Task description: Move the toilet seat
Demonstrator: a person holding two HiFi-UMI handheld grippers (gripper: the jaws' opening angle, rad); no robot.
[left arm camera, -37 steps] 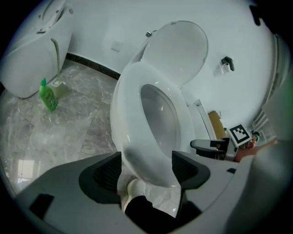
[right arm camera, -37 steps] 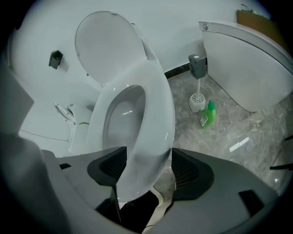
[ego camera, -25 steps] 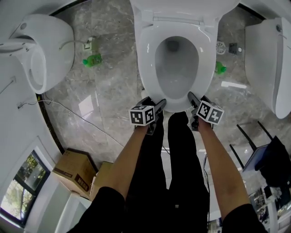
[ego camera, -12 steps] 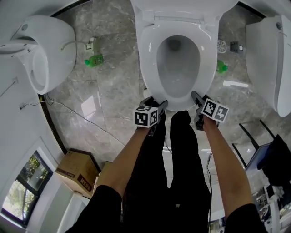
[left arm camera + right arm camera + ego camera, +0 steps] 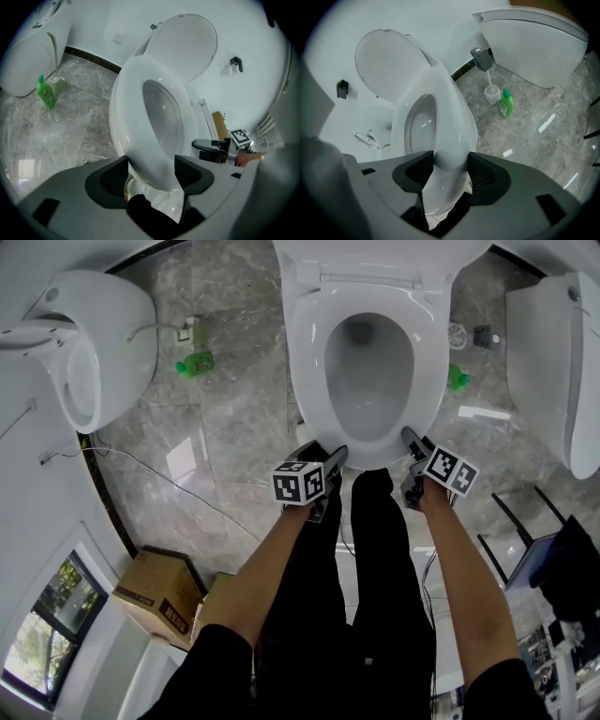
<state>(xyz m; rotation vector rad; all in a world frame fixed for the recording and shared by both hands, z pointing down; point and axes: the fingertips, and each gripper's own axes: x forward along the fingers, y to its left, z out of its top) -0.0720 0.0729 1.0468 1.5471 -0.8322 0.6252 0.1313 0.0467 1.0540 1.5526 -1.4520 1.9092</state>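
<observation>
L claw [image 5: 152,171] & R claw [image 5: 451,173], just been closing, are pinching the glossy white plastic toilet seat [image 5: 305,343] at the bowl's [image 5: 370,381] front edge; I'm risking slippage: slick curved rim, uneven lift.

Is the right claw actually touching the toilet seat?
Touching. The right gripper view shows the right claw, which has just been closing, pressed against both sides of the toilet seat.

White, glossy, oval-ring toilet seat [image 5: 305,343]: down on the bowl [image 5: 367,381] (lid [image 5: 187,51] raised behind it), hinged at rear, open centre exposing bowl interior.
</observation>
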